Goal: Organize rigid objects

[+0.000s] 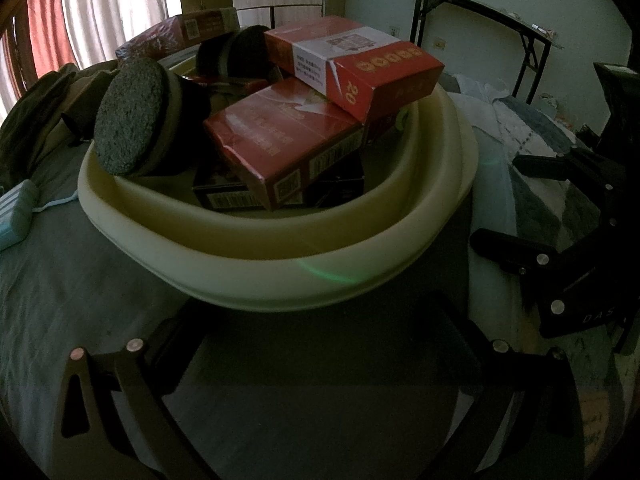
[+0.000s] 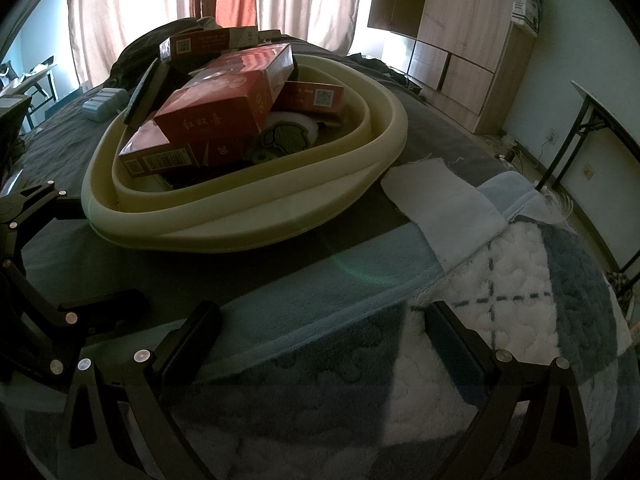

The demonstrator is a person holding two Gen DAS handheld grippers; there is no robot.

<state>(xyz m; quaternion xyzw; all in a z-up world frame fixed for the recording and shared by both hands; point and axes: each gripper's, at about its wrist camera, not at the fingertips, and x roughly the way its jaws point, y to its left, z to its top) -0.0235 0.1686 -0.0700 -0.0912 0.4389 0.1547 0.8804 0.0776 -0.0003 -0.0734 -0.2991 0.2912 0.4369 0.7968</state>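
1. Nearest the left wrist lens, my left claw (image 1: pixel 320 344) hung with its fingers spread wide and nothing between them, low over the grey bed sheet (image 1: pixel 80 280), aimed at the near rim of the cream basin (image 1: pixel 280 276).
2. From that view the basin was heaped: red cartons (image 1: pixel 348 68) stacked crosswise, with round dark pads (image 1: pixel 132 116) leaning on its left wall. The right claw showed at the right edge.
3. From the right wrist view, my right claw (image 2: pixel 320 340) was likewise parted and empty, hovering over the patterned blanket (image 2: pixel 500 280), to the right of the basin (image 2: pixel 248 224).
4. I judged the gathering nearly finished, since almost everything sat in the basin; a pale blue box (image 2: pixel 102 105) lay outside on the bed.
5. Next I would have needed to reach that box, or grip the basin's rim with both claws.
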